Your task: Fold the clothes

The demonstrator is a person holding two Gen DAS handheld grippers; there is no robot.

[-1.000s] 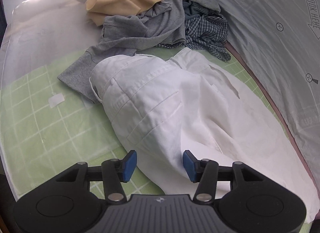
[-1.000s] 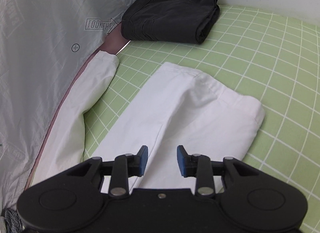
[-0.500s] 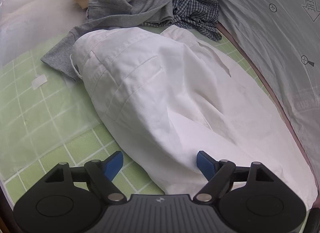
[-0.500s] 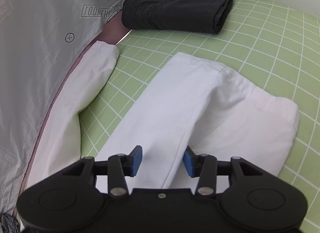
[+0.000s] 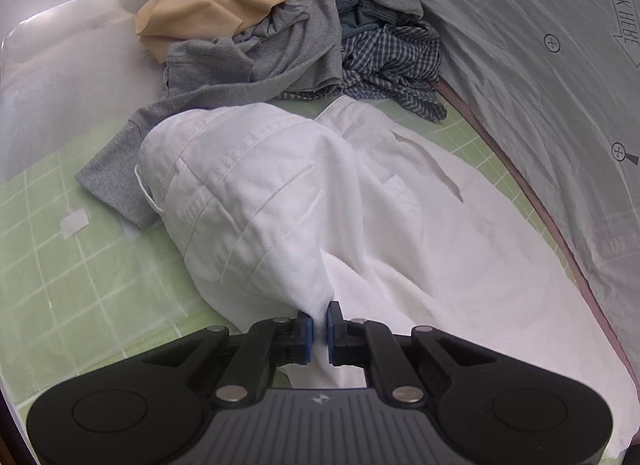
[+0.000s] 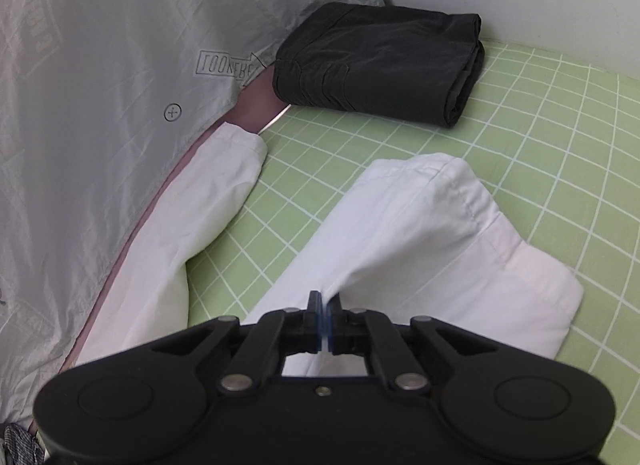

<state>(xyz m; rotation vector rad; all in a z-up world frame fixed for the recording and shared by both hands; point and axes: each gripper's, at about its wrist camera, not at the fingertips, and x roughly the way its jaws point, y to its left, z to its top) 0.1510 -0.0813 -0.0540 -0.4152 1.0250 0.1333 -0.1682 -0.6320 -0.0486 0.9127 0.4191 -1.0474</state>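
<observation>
White trousers (image 5: 280,193) lie on the green grid mat (image 5: 48,249), waistband toward the clothes pile. My left gripper (image 5: 319,327) is shut on a pinched fold of the trousers near the seat, and the cloth rises in a tent toward the pads. In the right wrist view the two trouser legs (image 6: 420,233) spread apart over the mat (image 6: 560,145). My right gripper (image 6: 324,325) is shut on the near leg's fabric, lifting a ridge of it. The other leg (image 6: 192,217) lies along the grey sheet.
A pile of unfolded clothes (image 5: 280,33) in grey, tan, red and blue check sits beyond the waistband. A folded black garment (image 6: 380,61) rests at the mat's far corner. A crinkled grey sheet (image 6: 100,85) with printed marks borders the mat.
Both grippers were open over the trousers and have shut on the fabric. Both have risen a little, pulling the cloth up into folds.
</observation>
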